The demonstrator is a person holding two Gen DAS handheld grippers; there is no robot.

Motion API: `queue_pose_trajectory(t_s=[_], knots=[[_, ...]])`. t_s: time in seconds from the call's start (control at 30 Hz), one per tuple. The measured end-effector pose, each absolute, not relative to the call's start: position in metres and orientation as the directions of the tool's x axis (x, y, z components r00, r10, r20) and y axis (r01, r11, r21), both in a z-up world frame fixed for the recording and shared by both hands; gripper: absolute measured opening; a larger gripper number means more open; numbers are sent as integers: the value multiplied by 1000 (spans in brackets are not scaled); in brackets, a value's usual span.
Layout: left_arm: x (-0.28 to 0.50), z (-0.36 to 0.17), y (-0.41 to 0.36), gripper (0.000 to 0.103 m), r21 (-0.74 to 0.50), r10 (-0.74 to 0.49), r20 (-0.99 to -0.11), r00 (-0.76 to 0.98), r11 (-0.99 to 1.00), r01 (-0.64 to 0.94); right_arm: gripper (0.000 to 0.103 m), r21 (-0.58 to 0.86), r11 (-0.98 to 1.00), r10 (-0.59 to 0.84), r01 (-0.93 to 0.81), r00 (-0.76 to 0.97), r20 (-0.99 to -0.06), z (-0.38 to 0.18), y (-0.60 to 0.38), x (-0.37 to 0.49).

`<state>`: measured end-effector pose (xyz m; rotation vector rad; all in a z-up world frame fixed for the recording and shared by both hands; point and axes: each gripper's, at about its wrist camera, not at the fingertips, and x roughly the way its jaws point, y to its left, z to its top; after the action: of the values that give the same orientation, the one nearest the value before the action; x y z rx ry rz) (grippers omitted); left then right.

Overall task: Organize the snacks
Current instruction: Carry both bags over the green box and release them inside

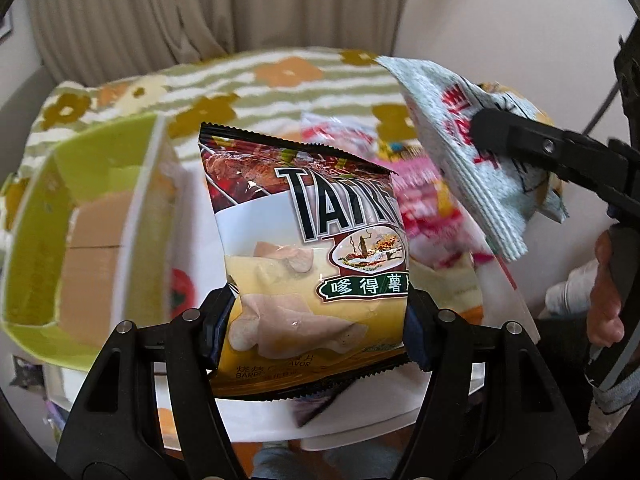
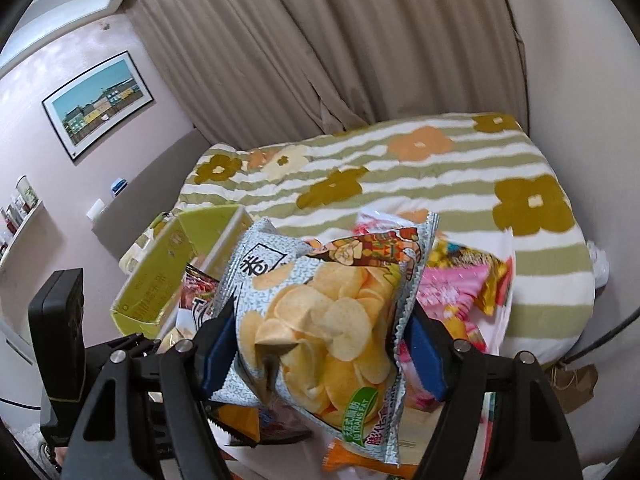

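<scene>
My left gripper (image 1: 320,320) is shut on a brown and yellow barbecue chip bag (image 1: 308,256), held upright above the white table (image 1: 360,420). My right gripper (image 2: 320,344) is shut on a pale blue chip bag (image 2: 320,320) printed with golden chips. That blue bag also shows in the left wrist view (image 1: 460,140) at the upper right, clamped by the right gripper's black fingers (image 1: 516,140). A lime-green box (image 1: 80,208) stands open to the left, with cardboard inside; it also shows in the right wrist view (image 2: 172,268).
A pile of pink, red and yellow snack packets (image 2: 460,280) lies on the table to the right. A bed with a striped flower blanket (image 2: 440,184) is behind. Curtains (image 2: 320,40) hang at the back. A shelf with bottles (image 2: 20,208) is on the left wall.
</scene>
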<state>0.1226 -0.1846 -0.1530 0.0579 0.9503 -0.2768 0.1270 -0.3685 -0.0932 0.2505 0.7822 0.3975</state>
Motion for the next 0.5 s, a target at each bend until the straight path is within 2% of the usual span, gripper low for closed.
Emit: queue_pose_trajectory(t_s=[0.3,0.5], knots=[[129,-111,-84,63,-75,-155,-774,613,985,155,71,335,877,480,-344,644,-595,-57,-287,136],[143,-99,5,63,-51,-99,-776,623,994,93,71,378,853,521,-359,607,-600,-58,-215,154]])
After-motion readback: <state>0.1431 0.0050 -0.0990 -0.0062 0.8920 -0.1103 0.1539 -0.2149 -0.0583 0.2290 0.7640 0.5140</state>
